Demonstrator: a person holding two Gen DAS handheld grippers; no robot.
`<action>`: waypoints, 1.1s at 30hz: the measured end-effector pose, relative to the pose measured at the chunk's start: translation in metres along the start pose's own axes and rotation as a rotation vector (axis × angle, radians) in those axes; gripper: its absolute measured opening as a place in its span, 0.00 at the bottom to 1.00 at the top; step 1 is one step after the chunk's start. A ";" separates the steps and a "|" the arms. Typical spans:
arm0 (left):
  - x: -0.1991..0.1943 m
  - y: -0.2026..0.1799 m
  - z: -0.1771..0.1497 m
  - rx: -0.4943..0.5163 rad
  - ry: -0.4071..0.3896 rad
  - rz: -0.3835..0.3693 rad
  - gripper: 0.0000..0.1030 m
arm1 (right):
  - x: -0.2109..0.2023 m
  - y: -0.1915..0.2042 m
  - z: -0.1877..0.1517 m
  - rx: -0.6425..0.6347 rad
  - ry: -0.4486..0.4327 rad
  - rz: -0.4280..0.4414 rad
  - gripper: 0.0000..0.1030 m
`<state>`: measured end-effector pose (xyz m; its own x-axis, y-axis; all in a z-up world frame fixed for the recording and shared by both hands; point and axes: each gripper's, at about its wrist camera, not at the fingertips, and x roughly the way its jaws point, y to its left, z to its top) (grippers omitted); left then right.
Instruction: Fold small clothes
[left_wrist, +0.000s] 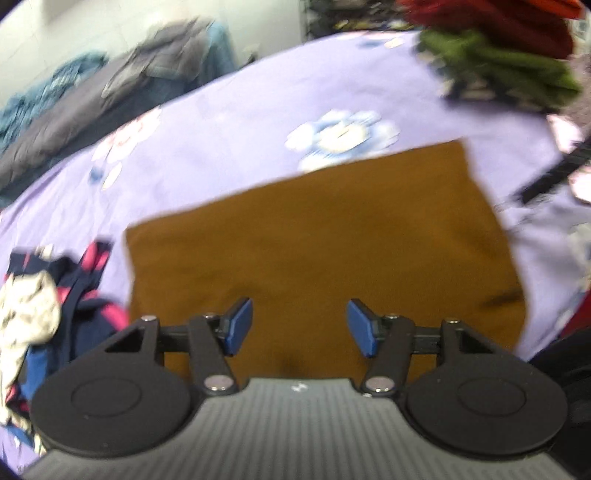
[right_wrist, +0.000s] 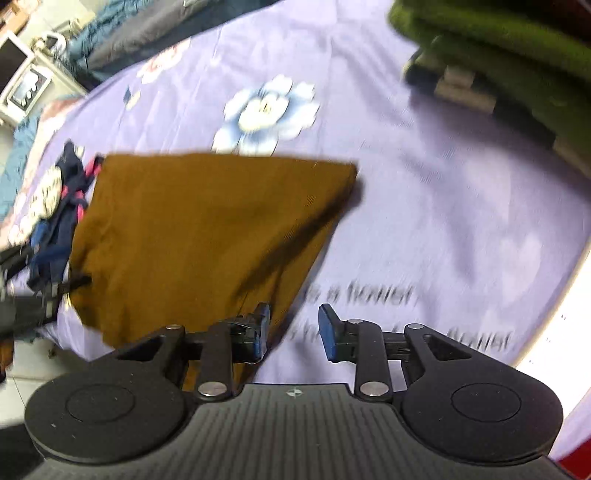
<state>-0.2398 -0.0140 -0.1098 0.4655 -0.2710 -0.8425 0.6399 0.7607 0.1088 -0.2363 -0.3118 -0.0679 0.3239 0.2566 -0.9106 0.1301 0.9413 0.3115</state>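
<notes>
Brown cloth (left_wrist: 317, 254) lies folded flat on the purple bedsheet (left_wrist: 229, 122). My left gripper (left_wrist: 300, 326) above it, jaws apart, empty. My right gripper (right_wrist: 293, 332) at its edge, likewise apart.

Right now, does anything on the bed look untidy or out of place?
The brown cloth lies flat and neat. Beside its left edge, a navy-and-pink heap is crumpled and unfolded. Nothing looks spilled or damaged.
</notes>
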 end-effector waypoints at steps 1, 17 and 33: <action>-0.004 -0.017 0.004 0.029 -0.019 -0.007 0.55 | 0.002 -0.006 0.004 0.002 0.000 0.016 0.51; 0.042 -0.161 -0.012 0.152 0.230 -0.087 0.48 | 0.036 -0.040 0.042 0.126 -0.012 0.097 0.58; 0.030 -0.065 -0.021 -0.347 0.193 -0.177 0.07 | 0.039 -0.014 0.052 0.143 -0.050 0.206 0.12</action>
<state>-0.2801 -0.0592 -0.1534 0.2229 -0.3250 -0.9191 0.4409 0.8745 -0.2023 -0.1764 -0.3261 -0.0935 0.4028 0.4249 -0.8107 0.1872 0.8288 0.5273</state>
